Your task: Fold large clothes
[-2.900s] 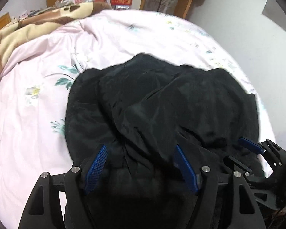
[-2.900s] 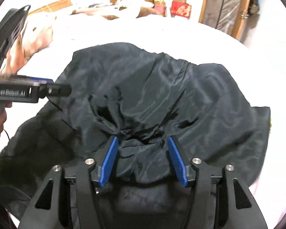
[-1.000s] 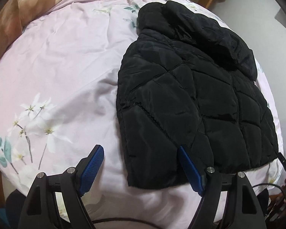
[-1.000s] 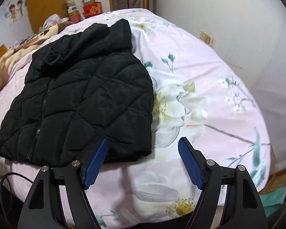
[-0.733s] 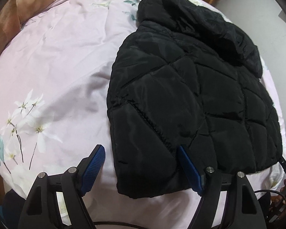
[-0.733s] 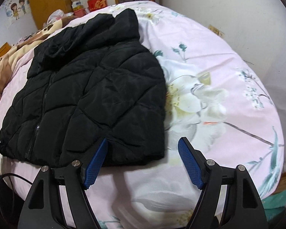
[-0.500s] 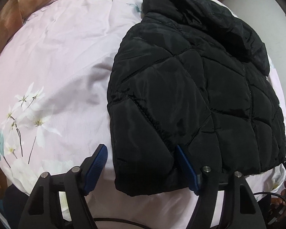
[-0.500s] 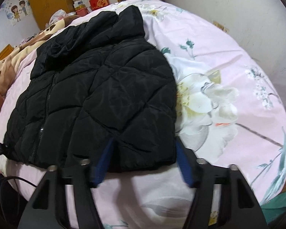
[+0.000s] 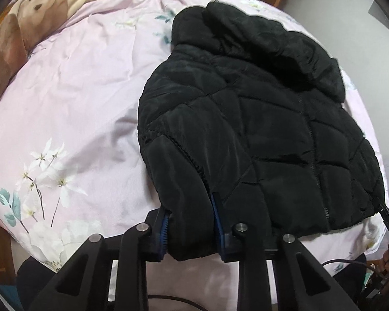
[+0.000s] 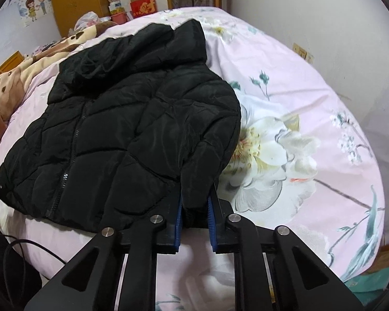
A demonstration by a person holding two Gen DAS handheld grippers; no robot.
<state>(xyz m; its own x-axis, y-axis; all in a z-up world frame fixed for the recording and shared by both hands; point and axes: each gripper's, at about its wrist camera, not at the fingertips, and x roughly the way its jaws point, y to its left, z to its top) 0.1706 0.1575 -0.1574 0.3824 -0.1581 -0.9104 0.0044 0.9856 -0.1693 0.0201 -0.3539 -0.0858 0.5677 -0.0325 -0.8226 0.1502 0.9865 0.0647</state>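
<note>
Black puffer jacket (image 9: 259, 119), flat on bed (image 9: 77, 108): L hand-held gripper (image 9: 190, 224) & R hand-held gripper (image 10: 194, 223) each clamped on a cuff ahead; step: sleeve fold; next: carry cuffs inward over front

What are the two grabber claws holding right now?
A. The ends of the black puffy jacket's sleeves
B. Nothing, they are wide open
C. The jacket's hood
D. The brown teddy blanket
A. The left gripper is closed around one sleeve end of the black puffy jacket, and the right gripper is closed around the other sleeve end, while the hood lies untouched at the far end on the pink bedsheet.
</note>
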